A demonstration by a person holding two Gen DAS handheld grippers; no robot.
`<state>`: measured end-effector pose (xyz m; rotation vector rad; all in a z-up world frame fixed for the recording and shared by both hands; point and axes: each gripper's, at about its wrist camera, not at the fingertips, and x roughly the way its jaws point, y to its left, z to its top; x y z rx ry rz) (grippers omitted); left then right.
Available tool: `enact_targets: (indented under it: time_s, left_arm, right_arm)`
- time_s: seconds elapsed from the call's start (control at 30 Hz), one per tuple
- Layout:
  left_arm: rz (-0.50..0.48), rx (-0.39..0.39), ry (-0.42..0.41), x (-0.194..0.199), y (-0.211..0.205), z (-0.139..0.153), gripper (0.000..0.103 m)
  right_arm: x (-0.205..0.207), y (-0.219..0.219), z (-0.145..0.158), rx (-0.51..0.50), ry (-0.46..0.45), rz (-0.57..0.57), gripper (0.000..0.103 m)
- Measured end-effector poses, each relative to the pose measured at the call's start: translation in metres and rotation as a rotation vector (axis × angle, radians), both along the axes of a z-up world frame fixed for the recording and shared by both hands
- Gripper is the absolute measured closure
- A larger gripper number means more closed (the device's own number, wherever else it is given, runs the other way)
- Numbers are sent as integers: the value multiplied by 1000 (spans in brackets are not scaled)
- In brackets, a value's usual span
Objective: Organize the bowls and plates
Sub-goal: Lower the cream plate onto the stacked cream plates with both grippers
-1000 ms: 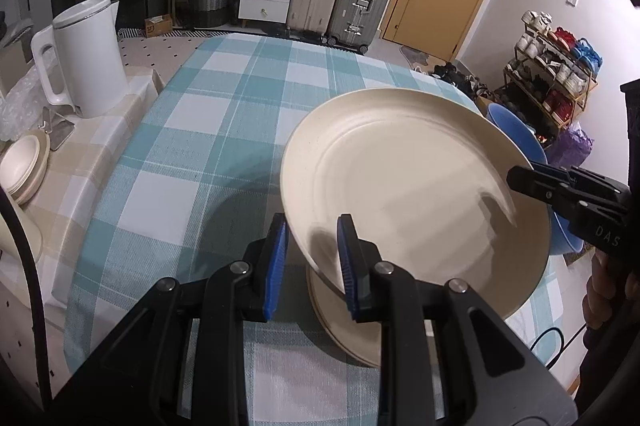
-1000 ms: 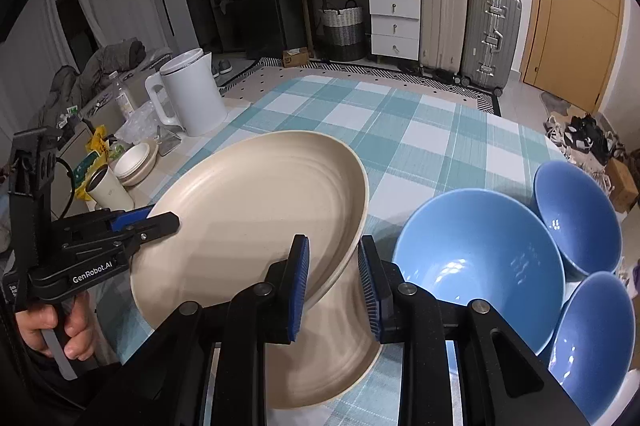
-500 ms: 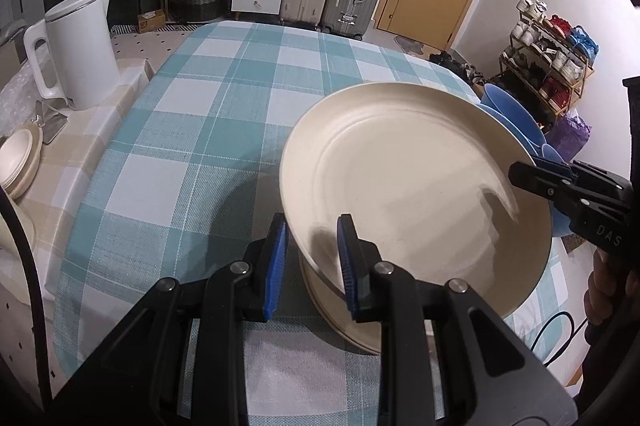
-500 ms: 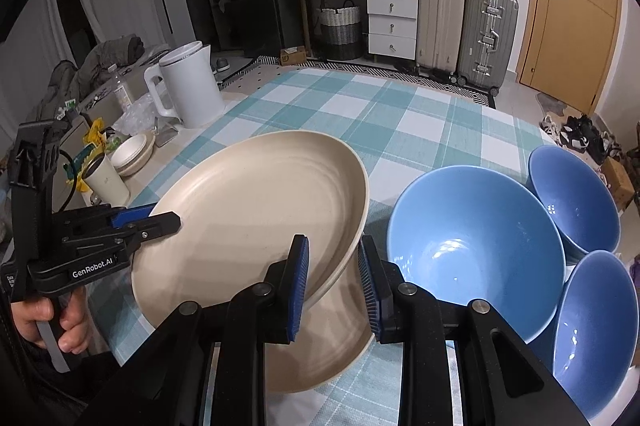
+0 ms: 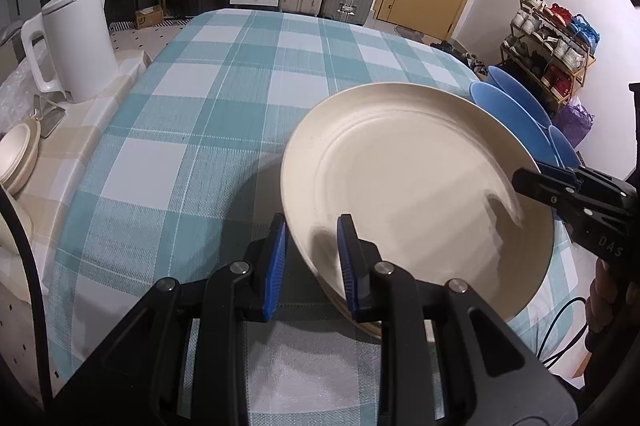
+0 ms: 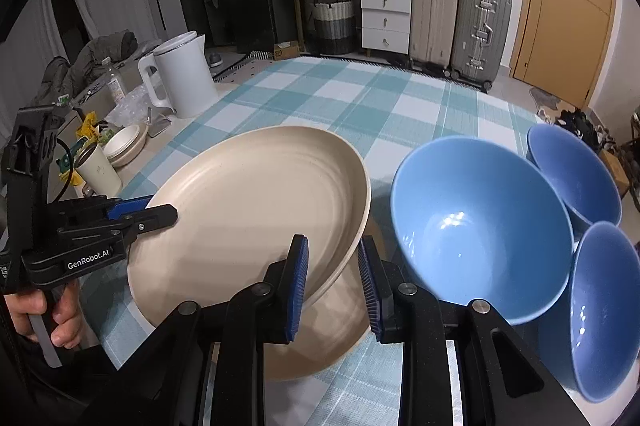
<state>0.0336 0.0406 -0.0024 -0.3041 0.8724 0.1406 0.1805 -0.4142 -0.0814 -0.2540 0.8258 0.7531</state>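
Note:
A cream plate (image 5: 416,185) (image 6: 256,201) is held in the air between both grippers, just above a second cream plate (image 6: 320,338) (image 5: 352,318) lying on the checked tablecloth. My left gripper (image 5: 312,258) is shut on the held plate's left rim; it also shows in the right wrist view (image 6: 160,211). My right gripper (image 6: 332,282) is shut on the opposite rim; it also shows in the left wrist view (image 5: 524,181). Three blue bowls (image 6: 476,226) (image 6: 572,173) (image 6: 604,310) stand right of the plates.
A white kettle (image 5: 76,41) (image 6: 180,77) stands at the table's left side on a beige cloth. Small cream dishes (image 6: 124,143) and a cup (image 6: 96,169) sit near it. The far tablecloth (image 5: 280,65) stretches toward suitcases and drawers. A shoe rack (image 5: 552,53) stands right.
Both grippers have carried the cream plate a little lower and nearer the plate under it. The views have tilted slightly; the bowls and kettle have stayed put.

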Motion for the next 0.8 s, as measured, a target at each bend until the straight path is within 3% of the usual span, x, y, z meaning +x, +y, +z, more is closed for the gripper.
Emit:
enact_targets:
  time_s: [0.4,0.8]
  left_arm:
    - [-19,-13,21,1,2,-17,83]
    - [-8,76,21,6,-14,-25,82]
  right_arm:
    - [-12,-6,-23,-9,33,-33,76]
    - [-23,-11,-38,-38,-3,-38,76]
